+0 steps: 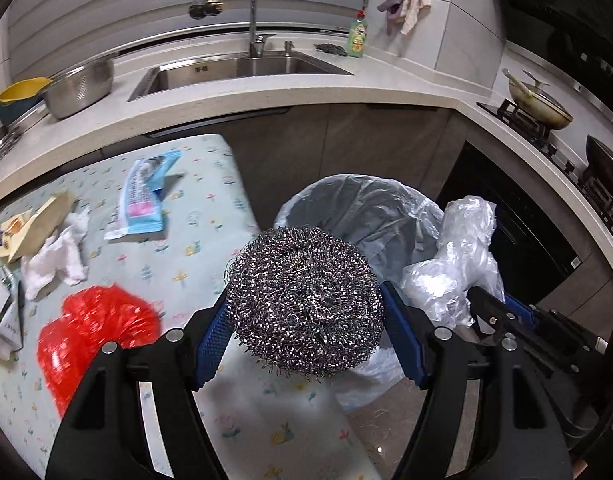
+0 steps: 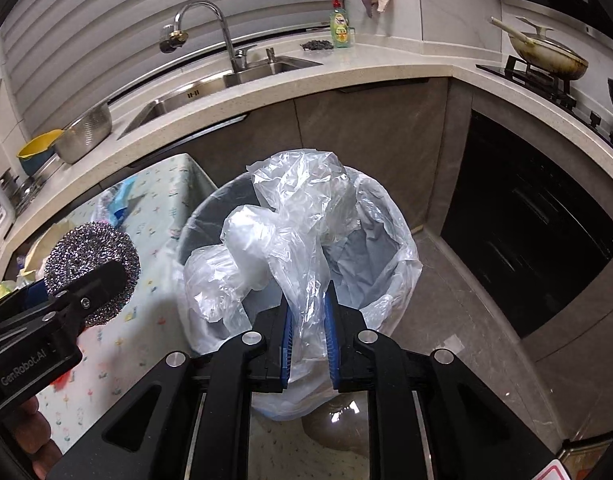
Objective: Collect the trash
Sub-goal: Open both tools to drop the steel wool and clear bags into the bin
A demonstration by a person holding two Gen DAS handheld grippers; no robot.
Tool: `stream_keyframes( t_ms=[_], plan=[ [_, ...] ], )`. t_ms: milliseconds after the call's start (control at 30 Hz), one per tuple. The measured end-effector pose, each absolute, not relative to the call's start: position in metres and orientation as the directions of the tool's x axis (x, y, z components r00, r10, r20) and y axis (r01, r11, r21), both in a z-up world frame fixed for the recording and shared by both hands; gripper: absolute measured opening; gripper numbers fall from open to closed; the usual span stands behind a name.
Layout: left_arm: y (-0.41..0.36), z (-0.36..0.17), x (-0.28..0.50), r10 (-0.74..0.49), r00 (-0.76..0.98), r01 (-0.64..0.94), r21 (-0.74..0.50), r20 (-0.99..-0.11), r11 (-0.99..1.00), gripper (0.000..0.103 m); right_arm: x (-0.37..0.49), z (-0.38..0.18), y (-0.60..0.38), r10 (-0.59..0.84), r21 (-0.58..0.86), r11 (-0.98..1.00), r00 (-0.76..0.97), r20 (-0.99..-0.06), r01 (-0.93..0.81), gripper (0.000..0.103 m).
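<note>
My left gripper (image 1: pixel 306 336) is shut on a round steel wool scrubber (image 1: pixel 306 300), held over the table's right edge beside the bin. The bin (image 1: pixel 370 208), lined with a clear bag, stands on the floor just beyond it. My right gripper (image 2: pixel 309 320) is shut on a crumpled clear plastic bag (image 2: pixel 290 220), which stands up above the bin's mouth (image 2: pixel 402 232). The right wrist view shows the left gripper (image 2: pixel 94 280) and scrubber (image 2: pixel 86 252) at the left. In the left wrist view the right gripper (image 1: pixel 494 312) and its bag (image 1: pixel 458 256) are at the right.
The table has a floral cloth (image 1: pixel 194 264) with a red plastic bag (image 1: pixel 90 328), a blue-white wrapper (image 1: pixel 142 196), white tissue (image 1: pixel 54 260) and a brown paper piece (image 1: pixel 38 224). Behind runs the counter with a sink (image 1: pixel 242 68). A dark oven front (image 2: pixel 526 232) is at the right.
</note>
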State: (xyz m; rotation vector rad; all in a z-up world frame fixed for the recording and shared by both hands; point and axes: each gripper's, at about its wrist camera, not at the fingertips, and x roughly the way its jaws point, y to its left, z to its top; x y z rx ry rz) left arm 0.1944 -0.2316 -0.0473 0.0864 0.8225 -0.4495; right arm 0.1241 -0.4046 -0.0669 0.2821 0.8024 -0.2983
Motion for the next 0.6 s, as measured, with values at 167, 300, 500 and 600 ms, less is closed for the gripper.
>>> stream_keyframes(
  t_ms=[167, 300, 500, 600],
  plan=[
    [-0.253, -0.056, 0.209, -0.372, 0.575, 0.46, -0.088, -0.729, 0.884, 0.068, 0.138, -0.076, -0.414, -0.167, 0.124, 0.917, 0.648, -0.743, 0.379, 0.017],
    [-0.266, -0.061, 0.22, -0.387, 0.567, 0.492, -0.078, -0.728, 0.867, 0.071, 0.146, -0.08, -0.422, -0.175, 0.13, 0.909, 0.648, -0.741, 0.395, 0.026],
    [-0.272, -0.056, 0.226, -0.4, 0.601, 0.501, -0.065, -0.692, 0.863, 0.086, 0.147, -0.075, -0.427, -0.209, 0.121, 0.902, 0.663, -0.719, 0.415, 0.051],
    [-0.27, -0.053, 0.227, -0.402, 0.61, 0.498, -0.064, -0.683, 0.865, 0.086, 0.144, -0.072, -0.427, -0.219, 0.118, 0.9, 0.67, -0.71, 0.42, 0.052]
  ],
)
